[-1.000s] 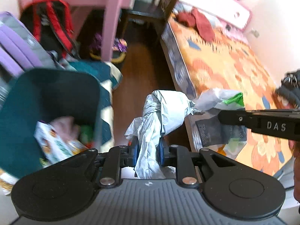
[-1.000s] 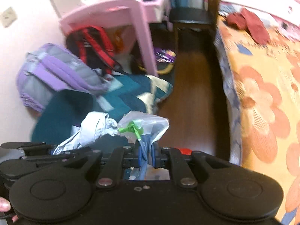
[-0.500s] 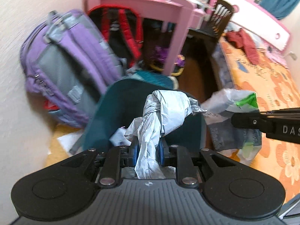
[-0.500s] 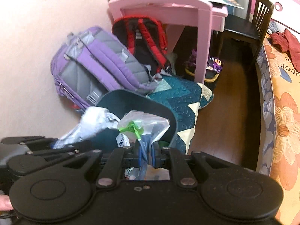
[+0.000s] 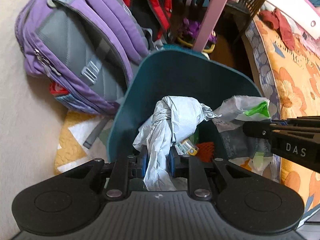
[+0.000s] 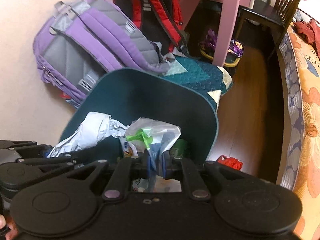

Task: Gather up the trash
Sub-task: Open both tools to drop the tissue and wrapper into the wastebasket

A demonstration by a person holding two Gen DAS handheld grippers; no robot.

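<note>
At frame centre, the left gripper (image 5: 158,158) clamps a knotted grey bag (image 5: 172,120) above a teal bin (image 5: 180,74); the right gripper (image 6: 156,160) pinches a clear plastic bag (image 6: 158,130) over it too

Wooden floor (image 6: 248,92) carrying a teal trash bin (image 6: 152,92), a purple backpack (image 6: 90,40) beside it, a teal quilt (image 6: 200,72), and red crumpled trash (image 6: 230,162).
</note>
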